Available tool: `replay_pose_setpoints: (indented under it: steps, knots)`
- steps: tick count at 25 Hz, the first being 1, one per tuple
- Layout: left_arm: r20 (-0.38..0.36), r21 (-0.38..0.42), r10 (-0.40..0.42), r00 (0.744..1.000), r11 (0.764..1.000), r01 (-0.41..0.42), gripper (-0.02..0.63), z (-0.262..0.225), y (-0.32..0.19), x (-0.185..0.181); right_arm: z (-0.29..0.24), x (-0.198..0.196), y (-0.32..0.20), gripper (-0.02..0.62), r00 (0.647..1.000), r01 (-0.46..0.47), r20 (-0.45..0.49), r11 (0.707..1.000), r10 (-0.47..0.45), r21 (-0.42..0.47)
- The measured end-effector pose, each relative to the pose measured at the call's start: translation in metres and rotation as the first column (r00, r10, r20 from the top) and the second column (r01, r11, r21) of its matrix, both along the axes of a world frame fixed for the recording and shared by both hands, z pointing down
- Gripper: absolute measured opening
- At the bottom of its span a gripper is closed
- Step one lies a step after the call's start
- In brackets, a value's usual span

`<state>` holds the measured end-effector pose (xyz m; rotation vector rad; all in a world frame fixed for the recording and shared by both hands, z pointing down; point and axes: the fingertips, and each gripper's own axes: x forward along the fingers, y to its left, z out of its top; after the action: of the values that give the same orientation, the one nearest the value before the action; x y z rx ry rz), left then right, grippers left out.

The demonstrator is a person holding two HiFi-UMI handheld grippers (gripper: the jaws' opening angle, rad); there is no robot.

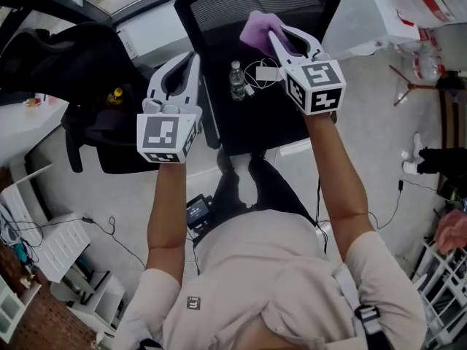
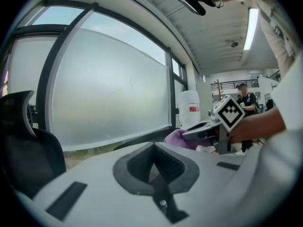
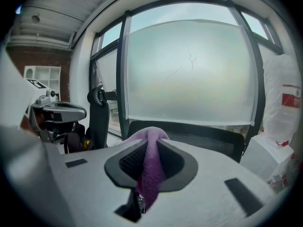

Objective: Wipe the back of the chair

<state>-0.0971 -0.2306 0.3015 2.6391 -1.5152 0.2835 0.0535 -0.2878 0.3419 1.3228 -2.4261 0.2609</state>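
A frosted window (image 3: 189, 70) is seen filling the background of both gripper views. A black mesh chair (image 1: 252, 86) is placed in front of the person, with its chair back (image 1: 255, 2) at the far side. A second black chair (image 1: 102, 122) is seen just to its left, loaded with dark things.

The right gripper (image 1: 281, 39) is held out over the top of the chair back. Its jaws are closed on a purple cloth (image 1: 257, 29), which is pinched between them and bunched over their tips. The cloth is seen at the upper edge of the back, but whether the mesh is touched cannot be told.

The left gripper (image 1: 188, 64) is held lower, at the left edge of the seat (image 1: 248, 126). Its jaws are brought together and nothing is held between them.

On the seat, a water bottle (image 1: 237, 80) is stood upright, and a white cable (image 1: 264, 71) is coiled just beside it.
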Motion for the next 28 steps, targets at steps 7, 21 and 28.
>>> replay_pose_setpoints:
  steps: [7, 21, 28]
  knots:
    - [0.022, -0.044, -0.048, 0.999, 0.998, 0.049, 0.008, 0.071, -0.019, -0.006, 0.083, -0.033, -0.039, 0.043, 0.997, 0.065, -0.045, 0.998, -0.065, -0.002]
    - [0.010, -0.118, -0.113, 0.994, 0.986, 0.114, 0.006, 0.153, -0.045, -0.017, 0.178, -0.128, -0.087, 0.044, 0.980, 0.192, -0.066, 0.981, -0.190, 0.027]
    - [0.016, -0.123, -0.110, 0.994, 0.986, 0.111, 0.008, 0.163, -0.054, -0.011, 0.183, -0.108, -0.094, 0.044, 0.981, 0.168, -0.103, 0.984, -0.161, 0.057]
